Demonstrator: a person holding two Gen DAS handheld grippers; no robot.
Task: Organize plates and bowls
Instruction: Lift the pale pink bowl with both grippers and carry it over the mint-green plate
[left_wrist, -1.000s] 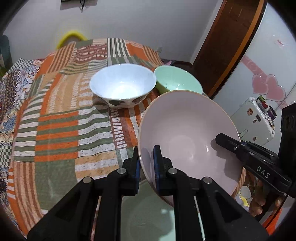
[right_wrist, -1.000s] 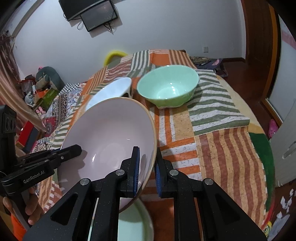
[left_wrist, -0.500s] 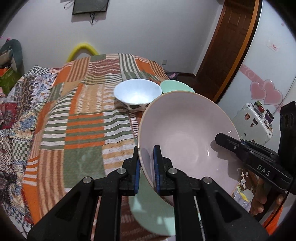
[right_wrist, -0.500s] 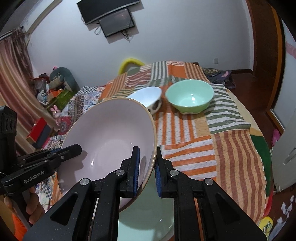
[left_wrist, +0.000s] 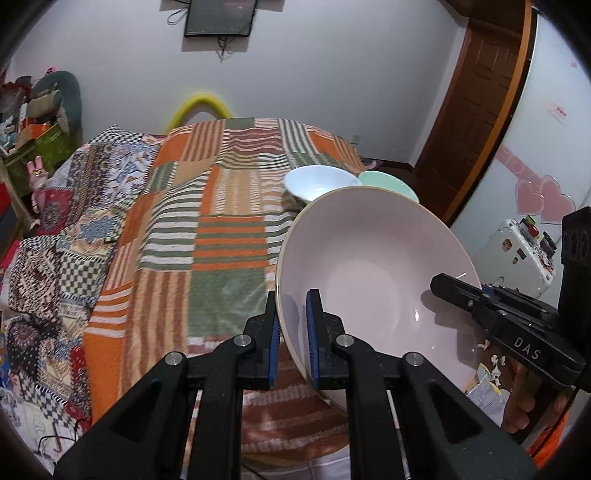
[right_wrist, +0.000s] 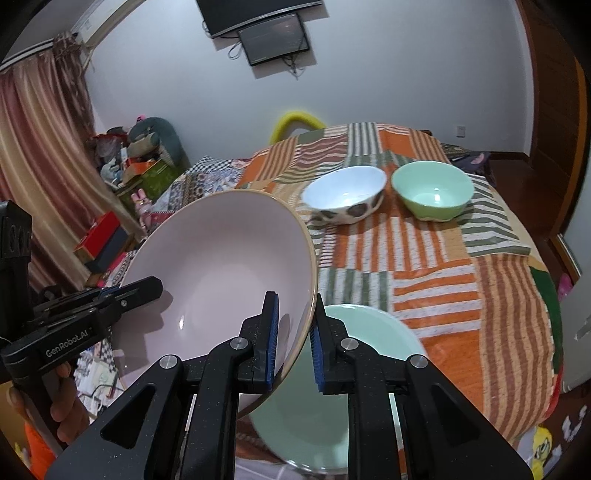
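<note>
Drawn back from the white spotted bowl (right_wrist: 345, 199) and the mint-green bowl (right_wrist: 432, 195), now smaller toward twelve o'clock. More of the striped patchwork cloth (left_wrist: 221, 229) uncovered. Pale green plate (right_wrist: 354, 384) now farther out from under the large pink bowl (right_wrist: 221, 273).

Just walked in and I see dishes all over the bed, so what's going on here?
A person is tidying plates and bowls with a handheld gripper in each hand. The left gripper and right gripper both clamp opposite rims of one large pink bowl, held tilted above a pale green plate on the striped blanket. Farther back on the blanket, a white patterned bowl and a green bowl sit side by side.
</note>
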